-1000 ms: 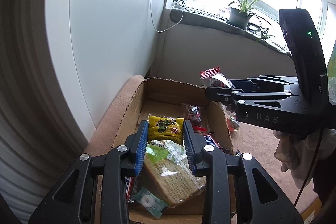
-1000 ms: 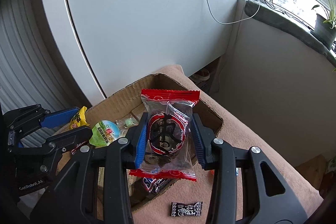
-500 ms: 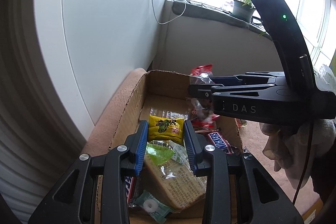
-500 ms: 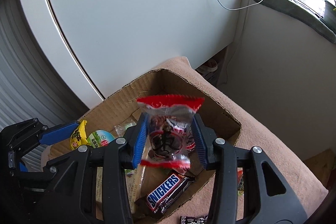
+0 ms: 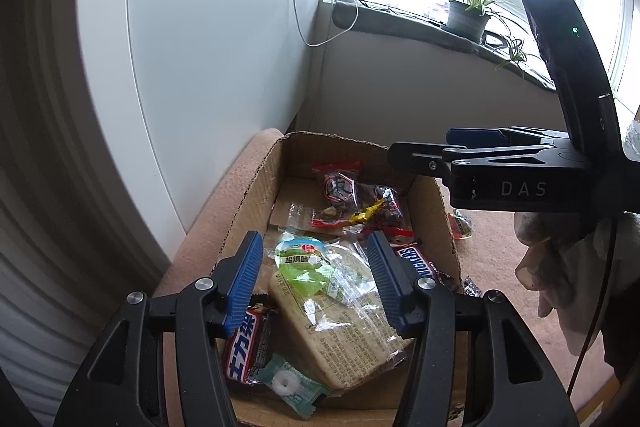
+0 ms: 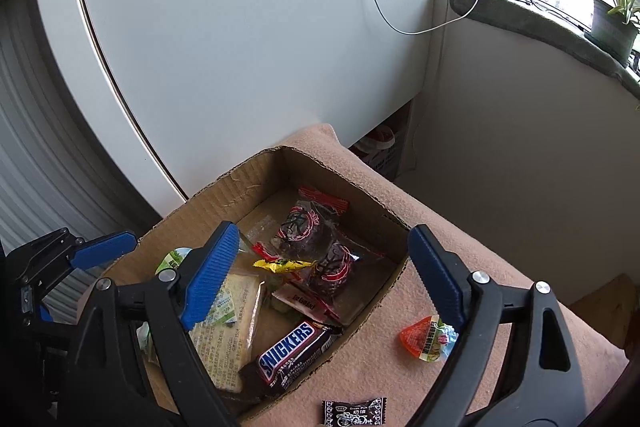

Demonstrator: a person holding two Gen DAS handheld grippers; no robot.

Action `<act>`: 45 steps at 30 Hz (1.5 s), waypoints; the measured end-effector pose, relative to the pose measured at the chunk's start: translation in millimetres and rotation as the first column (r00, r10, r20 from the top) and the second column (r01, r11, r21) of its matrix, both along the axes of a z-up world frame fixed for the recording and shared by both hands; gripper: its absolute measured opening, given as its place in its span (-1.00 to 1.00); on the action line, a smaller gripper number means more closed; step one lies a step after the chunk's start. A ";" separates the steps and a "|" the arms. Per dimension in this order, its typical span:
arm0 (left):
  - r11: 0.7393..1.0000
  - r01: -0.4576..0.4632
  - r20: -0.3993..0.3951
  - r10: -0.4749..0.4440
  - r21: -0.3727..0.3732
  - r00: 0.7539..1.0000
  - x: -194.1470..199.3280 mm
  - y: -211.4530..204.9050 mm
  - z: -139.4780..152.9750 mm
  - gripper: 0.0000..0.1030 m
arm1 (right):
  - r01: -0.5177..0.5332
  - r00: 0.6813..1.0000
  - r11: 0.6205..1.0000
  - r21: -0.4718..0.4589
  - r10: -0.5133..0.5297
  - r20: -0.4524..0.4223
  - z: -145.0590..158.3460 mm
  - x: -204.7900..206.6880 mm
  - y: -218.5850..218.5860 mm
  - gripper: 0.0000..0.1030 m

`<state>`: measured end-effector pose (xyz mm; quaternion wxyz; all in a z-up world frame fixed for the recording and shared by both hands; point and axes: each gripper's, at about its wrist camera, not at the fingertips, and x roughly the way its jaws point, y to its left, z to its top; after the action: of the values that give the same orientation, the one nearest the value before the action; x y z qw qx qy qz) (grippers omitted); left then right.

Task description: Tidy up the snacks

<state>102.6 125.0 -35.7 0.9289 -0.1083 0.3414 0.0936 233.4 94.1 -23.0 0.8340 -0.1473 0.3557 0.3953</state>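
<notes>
An open cardboard box on a tan cloth holds several snacks. The red-and-clear packet lies at its far end, a small yellow packet beside it. A Snickers bar and a cracker pack lie nearer. My right gripper is open and empty above the box. My left gripper is open and empty above the cracker pack.
On the cloth outside the box lie an orange jelly cup and a small black candy. A white panel stands behind the box. A windowsill with a potted plant is at the right.
My right gripper opened and dropped the red-and-clear packet into the box. My left gripper opened and let the yellow packet fall into the box.
</notes>
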 end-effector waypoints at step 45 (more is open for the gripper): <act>0.997 0.056 0.131 -0.048 -0.052 0.990 -73.7 -73.8 33.6 0.05 | 0.035 0.956 0.970 -0.241 -0.103 -0.275 -93.4 82.2 -49.4 -0.42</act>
<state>28.9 51.3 -2.2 0.9479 -0.1311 0.2855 0.0526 315.6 44.7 -116.4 0.7640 -0.1732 0.5213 0.3383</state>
